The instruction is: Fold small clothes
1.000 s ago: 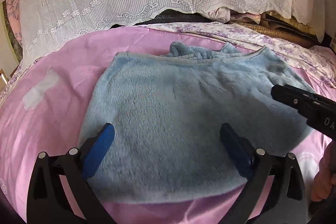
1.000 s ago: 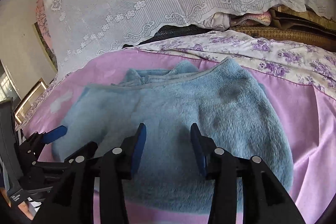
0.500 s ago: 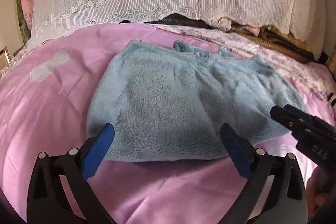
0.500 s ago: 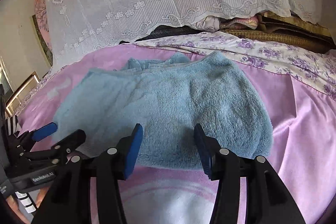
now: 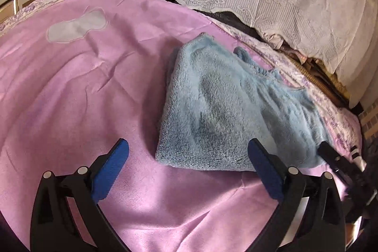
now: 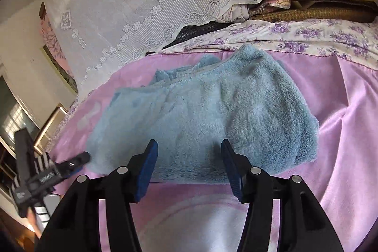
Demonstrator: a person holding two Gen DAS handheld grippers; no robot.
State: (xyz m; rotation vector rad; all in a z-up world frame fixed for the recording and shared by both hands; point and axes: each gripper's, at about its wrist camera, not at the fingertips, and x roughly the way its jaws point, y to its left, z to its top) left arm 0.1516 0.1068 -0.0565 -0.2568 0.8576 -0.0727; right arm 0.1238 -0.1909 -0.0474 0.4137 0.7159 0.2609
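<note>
From the left wrist view, the left gripper (image 5: 187, 171) has slid away to the left since a second ago, so the blue fleece garment (image 5: 226, 115), which then lay between its fingers, now sits up and to the right on the pink bedspread (image 5: 78, 91); its fingers stand wide apart and released, with only bare bedspread between them, the right finger's pad (image 5: 264, 171) just overlapping the garment's near hem in the picture; the right gripper (image 5: 340, 164) shows at the far right edge, beside the garment's right corner.

From the right wrist view, the right gripper (image 6: 187, 169) has pulled back towards the near hem, where before it hung over the middle of the garment (image 6: 212, 115); its jaws are opening, gripping nothing, the hem lying just beyond and between the pads; the garment lies folded and flat, so I judge this fold laid down and let go; the left gripper (image 6: 70, 163) shows at the garment's left corner.
</note>
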